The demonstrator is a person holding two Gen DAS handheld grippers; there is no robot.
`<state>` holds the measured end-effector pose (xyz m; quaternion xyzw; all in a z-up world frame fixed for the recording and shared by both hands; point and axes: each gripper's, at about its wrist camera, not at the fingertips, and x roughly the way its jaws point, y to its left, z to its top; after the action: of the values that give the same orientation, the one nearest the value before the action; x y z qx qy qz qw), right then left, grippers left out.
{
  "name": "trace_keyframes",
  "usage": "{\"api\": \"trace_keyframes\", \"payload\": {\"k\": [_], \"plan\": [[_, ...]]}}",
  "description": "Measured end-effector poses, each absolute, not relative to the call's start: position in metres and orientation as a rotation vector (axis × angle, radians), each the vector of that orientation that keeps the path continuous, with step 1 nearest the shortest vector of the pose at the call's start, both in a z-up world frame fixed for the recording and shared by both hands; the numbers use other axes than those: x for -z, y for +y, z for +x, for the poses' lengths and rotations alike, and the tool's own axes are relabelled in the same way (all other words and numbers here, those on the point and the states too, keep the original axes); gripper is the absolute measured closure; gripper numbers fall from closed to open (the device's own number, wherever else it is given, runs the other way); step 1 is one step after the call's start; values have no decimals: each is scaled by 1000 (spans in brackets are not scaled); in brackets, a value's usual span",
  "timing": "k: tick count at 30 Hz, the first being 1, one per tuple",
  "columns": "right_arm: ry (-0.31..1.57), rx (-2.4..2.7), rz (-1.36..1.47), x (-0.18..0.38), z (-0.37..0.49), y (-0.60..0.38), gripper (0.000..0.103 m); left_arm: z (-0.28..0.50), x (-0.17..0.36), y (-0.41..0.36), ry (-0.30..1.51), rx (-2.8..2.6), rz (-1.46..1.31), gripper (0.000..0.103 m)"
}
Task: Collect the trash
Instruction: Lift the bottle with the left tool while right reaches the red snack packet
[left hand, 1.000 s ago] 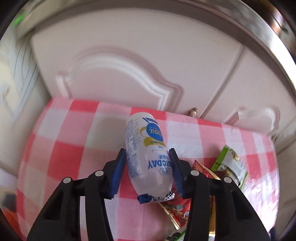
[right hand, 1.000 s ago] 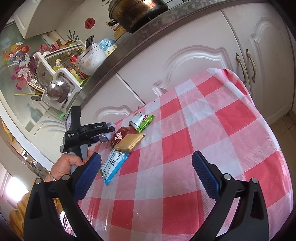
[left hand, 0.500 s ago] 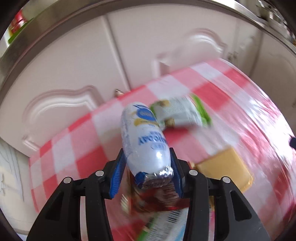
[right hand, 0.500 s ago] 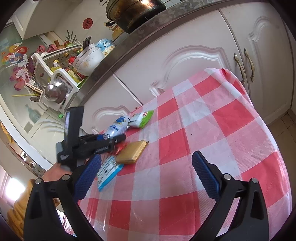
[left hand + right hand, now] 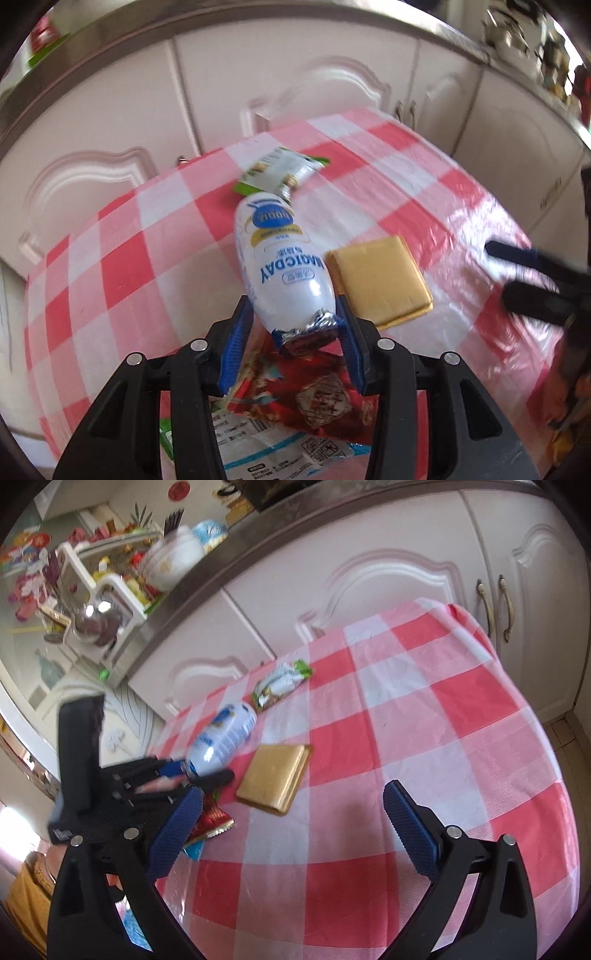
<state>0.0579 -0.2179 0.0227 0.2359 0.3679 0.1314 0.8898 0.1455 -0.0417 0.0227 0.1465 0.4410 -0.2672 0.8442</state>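
My left gripper (image 5: 293, 319) is shut on a white plastic bottle (image 5: 282, 258) with blue lettering, holding it near its foil-capped end above the red-checked table (image 5: 110, 266). The bottle (image 5: 221, 740) and the left gripper (image 5: 192, 770) also show in the right wrist view, at the table's left side. Under the bottle lie a red wrapper (image 5: 306, 395), a gold packet (image 5: 380, 280), a green-and-white wrapper (image 5: 280, 175) and a blue-and-white wrapper (image 5: 280, 446). My right gripper (image 5: 291, 830) stands open above the tablecloth (image 5: 424, 720), nothing between its fingers.
White cabinet doors (image 5: 369, 590) run behind the table under a grey counter (image 5: 229, 550) crowded with a dish rack (image 5: 107, 602) and bowls. The gold packet (image 5: 275, 777) lies just ahead of my right gripper. The table edge drops off at the right.
My left gripper has carried the bottle to the right over the wrappers and rolled, so more of the table shows. The right gripper has stayed in place, still open.
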Motion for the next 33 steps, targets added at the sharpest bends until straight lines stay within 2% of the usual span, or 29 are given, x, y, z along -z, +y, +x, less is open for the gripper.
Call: {"api": "trace_keyframes", "payload": {"k": [11,13,21,23,25,26,33], "plan": [[797,-269,394,-19,63,-200,4,170,-18,-29,928,480,157,55],[795,-298,377,-21,63,-193,4,172,-16,-25,932,476,122,58],[796,-433,272,-25,63,-153,5,161,-24,-6,894,469,50,58],[810,-458,239,-25,65,-142,9,157,-29,3,881,466,27,58],[824,-460,205,-24,67,-135,23,152,-33,13,867,457,0,58],[831,-461,194,-23,67,-133,25,149,-34,18,863,455,-14,58],[851,-436,120,-21,72,-122,28,122,-43,56,833,454,-112,58]]}}
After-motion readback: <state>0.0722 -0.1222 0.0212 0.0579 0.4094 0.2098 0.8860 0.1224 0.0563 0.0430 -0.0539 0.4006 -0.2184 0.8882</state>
